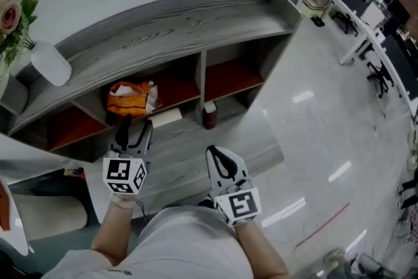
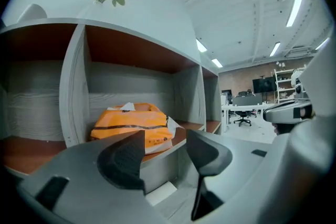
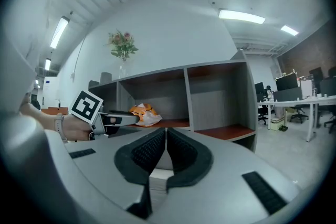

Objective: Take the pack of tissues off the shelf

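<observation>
An orange pack of tissues (image 1: 129,98) lies in the middle compartment of the grey shelf (image 1: 170,23), on its red-brown board. My left gripper (image 1: 135,131) is just in front of that compartment and slightly below it, pointing at the pack. In the left gripper view its jaws (image 2: 165,139) stand open with nothing between them, and the pack (image 2: 131,126) lies a short way beyond them. My right gripper (image 1: 219,155) hangs lower and to the right, away from the shelf, and it (image 3: 164,134) is shut and empty. The right gripper view shows the pack (image 3: 143,110) beyond the left gripper (image 3: 113,119).
A vase of flowers (image 1: 10,10) and a white rounded object (image 1: 51,63) stand on the shelf top. On the lower level sit a white box (image 1: 166,117) and a dark red container (image 1: 209,115). Desks and office chairs (image 1: 366,3) line the far right.
</observation>
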### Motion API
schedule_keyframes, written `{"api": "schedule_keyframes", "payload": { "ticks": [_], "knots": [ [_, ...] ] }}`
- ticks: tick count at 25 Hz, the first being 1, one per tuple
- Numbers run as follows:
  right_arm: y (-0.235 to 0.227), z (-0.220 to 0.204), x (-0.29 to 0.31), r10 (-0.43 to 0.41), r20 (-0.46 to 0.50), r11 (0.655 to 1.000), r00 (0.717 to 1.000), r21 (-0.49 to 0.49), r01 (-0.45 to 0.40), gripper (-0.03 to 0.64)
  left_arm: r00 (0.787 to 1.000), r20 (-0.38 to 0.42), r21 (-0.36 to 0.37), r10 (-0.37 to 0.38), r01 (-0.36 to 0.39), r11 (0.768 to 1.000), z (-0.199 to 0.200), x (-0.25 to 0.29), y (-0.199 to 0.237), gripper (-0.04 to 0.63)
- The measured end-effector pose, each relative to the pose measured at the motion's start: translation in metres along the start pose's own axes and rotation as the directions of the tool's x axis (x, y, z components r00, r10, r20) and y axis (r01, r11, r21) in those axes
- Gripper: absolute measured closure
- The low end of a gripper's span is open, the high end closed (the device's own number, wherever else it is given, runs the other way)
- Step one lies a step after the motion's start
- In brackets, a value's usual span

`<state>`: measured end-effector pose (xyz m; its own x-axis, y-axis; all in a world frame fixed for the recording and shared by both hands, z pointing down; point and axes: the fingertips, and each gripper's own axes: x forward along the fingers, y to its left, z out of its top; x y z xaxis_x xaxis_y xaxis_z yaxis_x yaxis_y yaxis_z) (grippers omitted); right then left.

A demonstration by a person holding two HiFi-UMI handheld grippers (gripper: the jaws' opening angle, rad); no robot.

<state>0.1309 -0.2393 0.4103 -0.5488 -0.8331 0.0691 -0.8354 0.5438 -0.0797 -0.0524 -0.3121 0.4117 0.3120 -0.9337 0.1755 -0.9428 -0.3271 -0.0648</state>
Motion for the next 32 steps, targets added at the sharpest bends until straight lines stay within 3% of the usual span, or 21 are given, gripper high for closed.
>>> {"api": "schedule_keyframes", "payload": {
  "ticks": [10, 15, 19, 27, 32],
  "knots": [
    [-0.039, -0.003, -0.001, -0.029, 0.0, 0.999, 1.0, 0.019, 0.029, 0.595, 0.993, -0.061, 0.09, 0.105, -0.099, 0.991, -0.001, 0.036, 0.006, 0.364],
    [-0.046, 0.0, 0.001, -0.032, 0.011, 0.999, 0.999, 0.025, 0.031, 0.595, 0.984, -0.076, 0.081, 0.162, -0.155, 0.985, -0.001, 0.044, 0.019, 0.483],
    [-0.049, -0.006, 0.0, -0.025, -0.008, 1.0, 1.0, 0.017, 0.025, 0.595, 0.983, -0.071, 0.079, 0.167, -0.162, 0.984, 0.004, 0.045, 0.019, 0.492],
    [-0.05, -0.006, 0.003, -0.015, -0.01, 0.999, 1.0, 0.035, 0.015, 0.595, 0.98, -0.056, 0.116, 0.19, -0.182, 0.976, 0.01, 0.041, 0.02, 0.369],
    [-0.047, -0.007, 0.003, -0.003, -0.018, 1.0, 1.0, 0.03, 0.003, 0.595, 0.969, -0.091, 0.192, 0.228, -0.208, 0.959, 0.003, 0.047, 0.028, 0.322]
  ]
}}
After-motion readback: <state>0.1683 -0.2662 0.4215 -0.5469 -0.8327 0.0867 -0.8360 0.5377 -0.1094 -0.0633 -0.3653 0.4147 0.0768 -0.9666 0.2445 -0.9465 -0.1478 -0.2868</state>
